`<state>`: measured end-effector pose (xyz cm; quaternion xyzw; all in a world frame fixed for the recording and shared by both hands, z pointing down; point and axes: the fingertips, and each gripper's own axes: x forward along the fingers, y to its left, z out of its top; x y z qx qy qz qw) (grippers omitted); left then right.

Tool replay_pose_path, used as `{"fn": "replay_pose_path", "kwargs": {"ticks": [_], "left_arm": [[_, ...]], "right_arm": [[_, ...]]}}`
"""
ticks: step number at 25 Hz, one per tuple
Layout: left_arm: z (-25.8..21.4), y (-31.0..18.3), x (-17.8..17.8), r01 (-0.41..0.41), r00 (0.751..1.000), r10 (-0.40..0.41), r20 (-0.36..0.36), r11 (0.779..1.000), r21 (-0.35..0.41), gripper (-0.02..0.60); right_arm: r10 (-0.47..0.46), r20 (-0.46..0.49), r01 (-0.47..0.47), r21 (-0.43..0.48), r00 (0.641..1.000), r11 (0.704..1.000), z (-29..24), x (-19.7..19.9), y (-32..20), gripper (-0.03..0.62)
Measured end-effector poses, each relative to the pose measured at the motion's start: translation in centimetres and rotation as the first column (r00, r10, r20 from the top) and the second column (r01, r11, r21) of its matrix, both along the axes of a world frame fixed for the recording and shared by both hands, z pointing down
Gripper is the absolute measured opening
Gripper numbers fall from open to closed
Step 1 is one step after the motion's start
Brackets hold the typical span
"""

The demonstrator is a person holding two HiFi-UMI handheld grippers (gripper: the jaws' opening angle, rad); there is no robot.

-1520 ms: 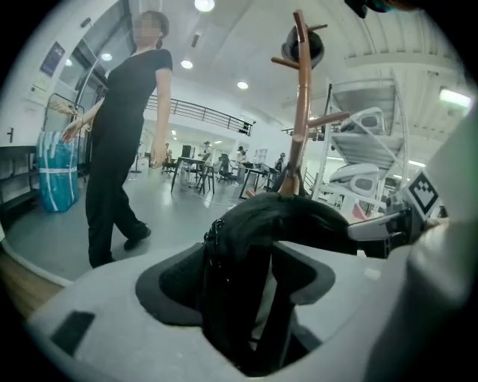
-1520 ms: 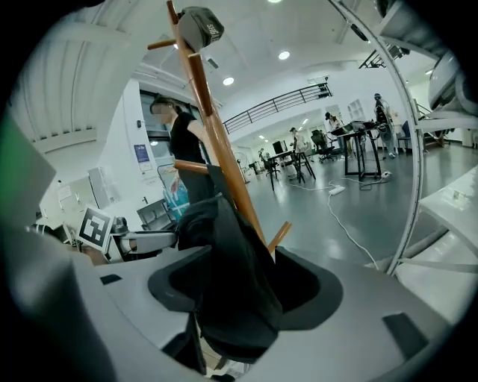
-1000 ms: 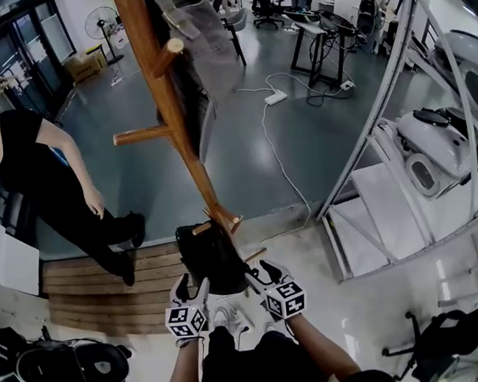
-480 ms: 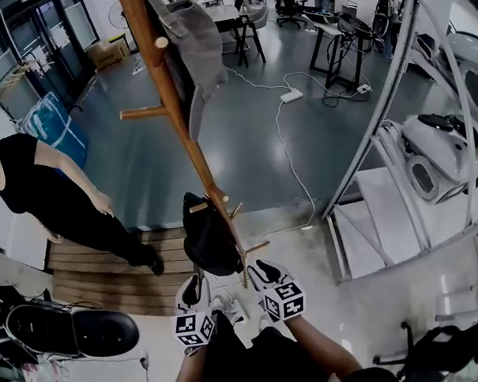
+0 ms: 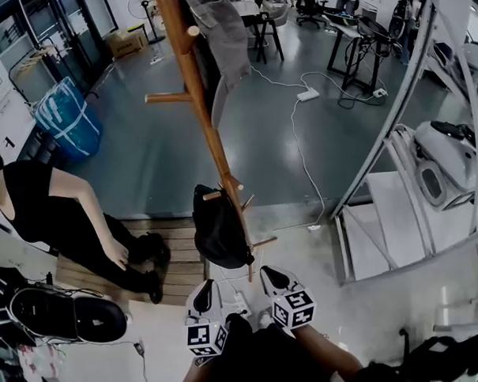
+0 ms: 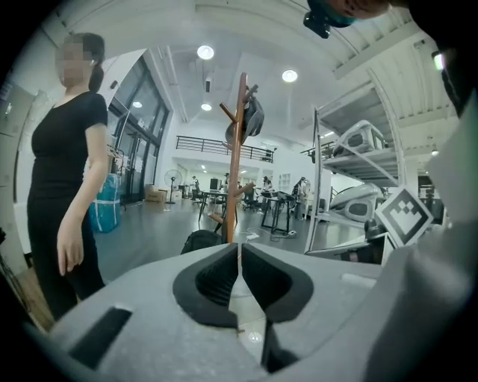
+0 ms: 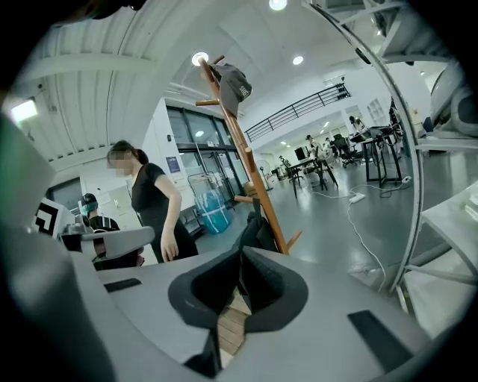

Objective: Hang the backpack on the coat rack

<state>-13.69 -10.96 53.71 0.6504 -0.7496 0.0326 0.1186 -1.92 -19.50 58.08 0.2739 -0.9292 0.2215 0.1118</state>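
The black backpack hangs from a low peg of the wooden coat rack, close against the slanting pole. Neither gripper touches it. My left gripper is below it and to the left, jaws closed together on nothing. My right gripper is below it and to the right, also shut and empty. In the left gripper view the shut left gripper points at the backpack and rack some way off. Past the shut right gripper the backpack hangs on the rack.
A person in black bends over a wooden platform at the left. A grey garment hangs high on the rack. A metal frame with white shelves stands at the right. A blue bag and a white floor cable lie beyond.
Both grippers went from open at the backpack to shut and drew back towards me. The backpack stays hanging on the rack. The person at the left bent lower.
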Motion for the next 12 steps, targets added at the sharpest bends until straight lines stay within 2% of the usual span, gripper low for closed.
{"fn": "replay_pose_path", "kwargs": {"ticks": [12], "left_arm": [[-0.3,2.3,1.9,-0.018,1.0,0.017,-0.013,1.0,-0.005,0.031]], "right_arm": [[-0.013,-0.01,0.013,0.003,1.0,1.0,-0.9,0.8,3.6,0.014]]}}
